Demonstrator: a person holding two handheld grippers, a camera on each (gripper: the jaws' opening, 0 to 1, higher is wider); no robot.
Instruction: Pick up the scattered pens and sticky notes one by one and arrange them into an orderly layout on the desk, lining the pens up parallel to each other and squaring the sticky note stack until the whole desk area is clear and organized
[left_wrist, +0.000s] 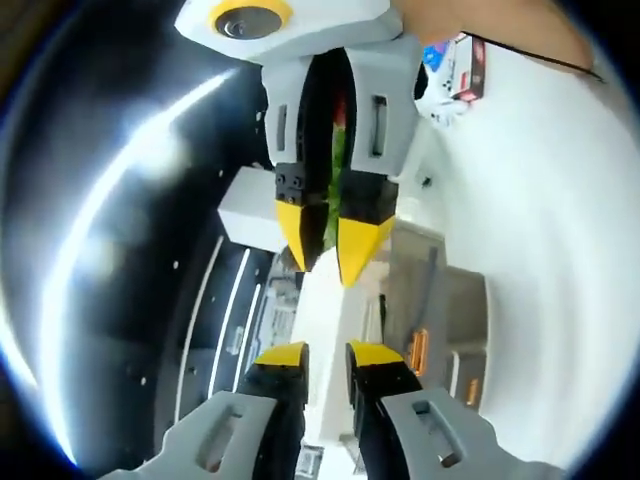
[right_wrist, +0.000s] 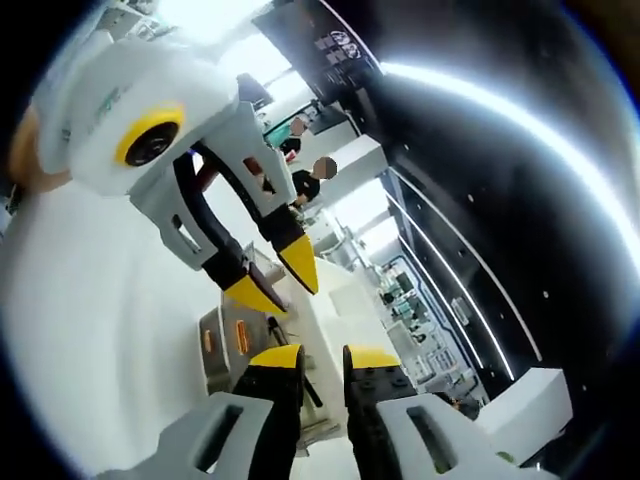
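Left gripper view: my left gripper (left_wrist: 326, 352) sits bottom centre, jaws narrow, nothing between them. My right gripper (left_wrist: 334, 250) comes down from the top, tip to tip with it, also nearly closed; something red-green sits deep between its jaws, can't tell what. A small box (left_wrist: 464, 68) lies upper right on the white desk (left_wrist: 540, 220).

Right gripper view: right gripper (right_wrist: 322, 355) bottom centre, narrow, empty. Left gripper (right_wrist: 277, 280) enters from upper left.

No pens or sticky notes visible. I judge I'm between picks; next move: tilt down, find one.
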